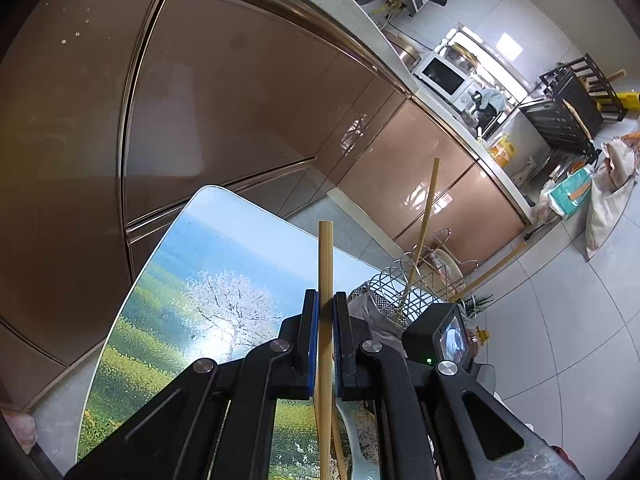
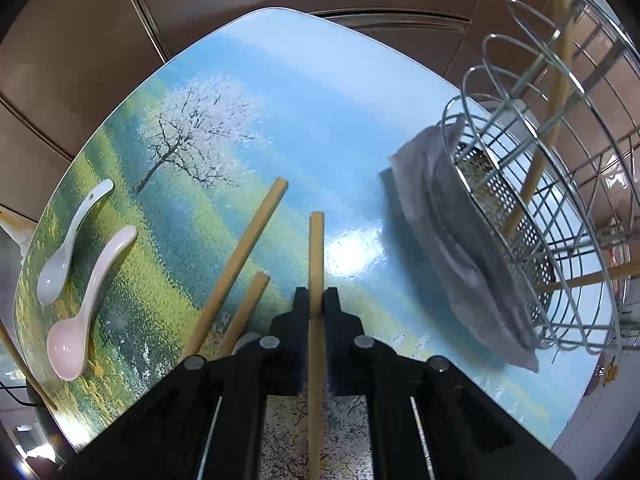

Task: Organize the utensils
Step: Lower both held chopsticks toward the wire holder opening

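Wooden chopstick (image 2: 316, 264) runs lengthwise, clamped inside right claw (image 2: 316, 300).

My left gripper (image 1: 326, 312) tilted up off the table, fingers (image 1: 311, 320) nearly closed, blue pads clamping a chopstick (image 1: 325, 264) that stands upright between them. My right gripper (image 2: 316, 304) lower, aimed across the table toward its far edge, fingers (image 2: 301, 308) pinched on a second chopstick (image 2: 316, 248) running straight along them.
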A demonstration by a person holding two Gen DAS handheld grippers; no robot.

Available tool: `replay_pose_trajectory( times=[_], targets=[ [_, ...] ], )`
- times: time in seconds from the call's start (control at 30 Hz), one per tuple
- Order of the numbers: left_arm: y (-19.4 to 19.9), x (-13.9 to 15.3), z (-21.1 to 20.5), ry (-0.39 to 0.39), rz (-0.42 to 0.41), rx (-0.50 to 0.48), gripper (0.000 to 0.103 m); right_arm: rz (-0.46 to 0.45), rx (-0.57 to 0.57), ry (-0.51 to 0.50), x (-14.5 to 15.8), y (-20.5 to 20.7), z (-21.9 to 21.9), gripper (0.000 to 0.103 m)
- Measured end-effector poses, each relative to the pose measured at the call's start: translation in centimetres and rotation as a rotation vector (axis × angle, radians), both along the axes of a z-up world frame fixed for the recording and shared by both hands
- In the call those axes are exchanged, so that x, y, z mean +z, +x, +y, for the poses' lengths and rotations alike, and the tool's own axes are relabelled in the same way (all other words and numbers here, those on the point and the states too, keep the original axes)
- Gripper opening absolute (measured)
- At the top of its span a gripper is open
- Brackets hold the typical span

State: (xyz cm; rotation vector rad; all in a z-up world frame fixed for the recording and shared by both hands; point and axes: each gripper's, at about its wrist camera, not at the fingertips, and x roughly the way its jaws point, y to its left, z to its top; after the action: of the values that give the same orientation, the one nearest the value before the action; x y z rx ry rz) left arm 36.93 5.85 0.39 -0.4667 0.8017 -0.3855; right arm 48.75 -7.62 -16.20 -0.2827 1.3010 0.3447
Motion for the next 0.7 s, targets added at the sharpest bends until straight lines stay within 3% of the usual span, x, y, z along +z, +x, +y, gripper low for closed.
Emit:
replay_pose_trajectory(
  times=[0.13, 0.33, 0.57, 0.7],
  targets=[
    [-0.2, 0.3, -0.3, 0.013, -0.004, -0.005, 0.006, -0.053, -0.019, 0.075, 1.6, -1.5, -0.7, 0.006],
    [-1.0, 2.0, -1.0, 0.018, -0.047, 0.000, 0.006, -0.227, -0.053, 0.255, 7.3, -5.8, -3.3, 0.006],
    [-1.5, 4.9, -3.4, 0.004, -0.122, -0.009, 0.006, -0.460, -0.079, 0.427, 15.4, -9.1, -7.2, 0.006],
    [-1.1, 7.5, -5.4, -0.003, -0.191, -0.020, 0.006, -0.640, -0.104, 0.495, 21.2, -10.0, -9.7, 0.006]
  ],
)
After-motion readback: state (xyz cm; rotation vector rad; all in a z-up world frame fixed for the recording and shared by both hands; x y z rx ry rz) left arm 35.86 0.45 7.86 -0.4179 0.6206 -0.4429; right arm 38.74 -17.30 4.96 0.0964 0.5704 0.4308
